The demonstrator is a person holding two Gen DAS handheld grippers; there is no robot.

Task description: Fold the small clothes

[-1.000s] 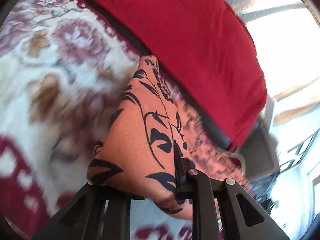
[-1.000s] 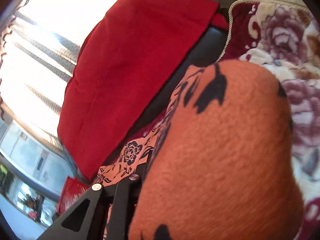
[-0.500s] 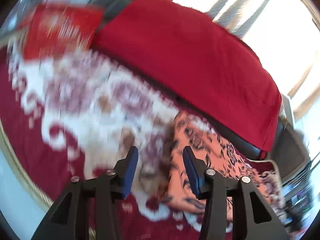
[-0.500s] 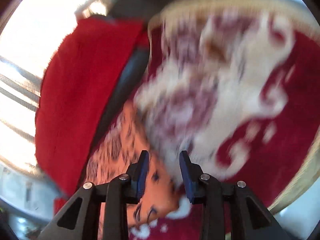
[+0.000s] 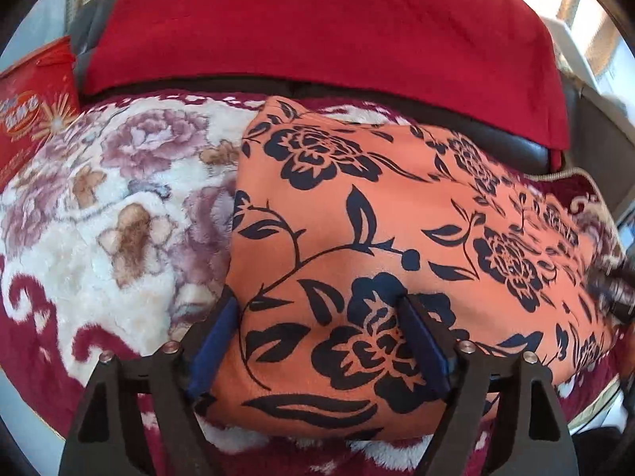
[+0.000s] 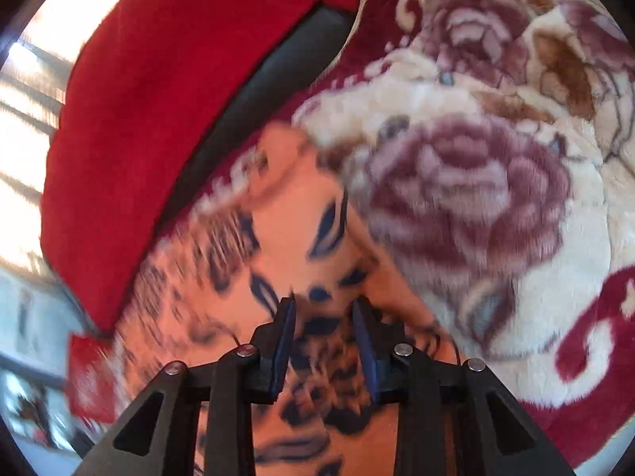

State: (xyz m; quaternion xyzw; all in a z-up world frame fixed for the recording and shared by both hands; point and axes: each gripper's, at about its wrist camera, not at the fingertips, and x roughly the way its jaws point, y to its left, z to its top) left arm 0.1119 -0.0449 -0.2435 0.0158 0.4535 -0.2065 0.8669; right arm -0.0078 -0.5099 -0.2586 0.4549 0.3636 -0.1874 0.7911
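An orange garment with a dark blue flower print (image 5: 377,238) lies folded and flat on a plush floral blanket (image 5: 119,206). My left gripper (image 5: 317,313) is open wide, its blue-padded fingers over the garment's near left end, with nothing held. My right gripper (image 6: 323,305) is open, its fingers over the same garment (image 6: 285,246), which is blurred in the right wrist view. The right gripper's tip (image 5: 613,289) shows at the garment's right end in the left wrist view.
A red cloth (image 5: 317,27) covers a dark sofa back behind the blanket. A red printed box (image 5: 31,119) stands at the far left. The blanket's gold-trimmed edge (image 6: 357,27) runs close to the sofa.
Both grippers let go of the orange garment, which now lies flat on the blanket. Both opened, and have come back low over the garment's ends.
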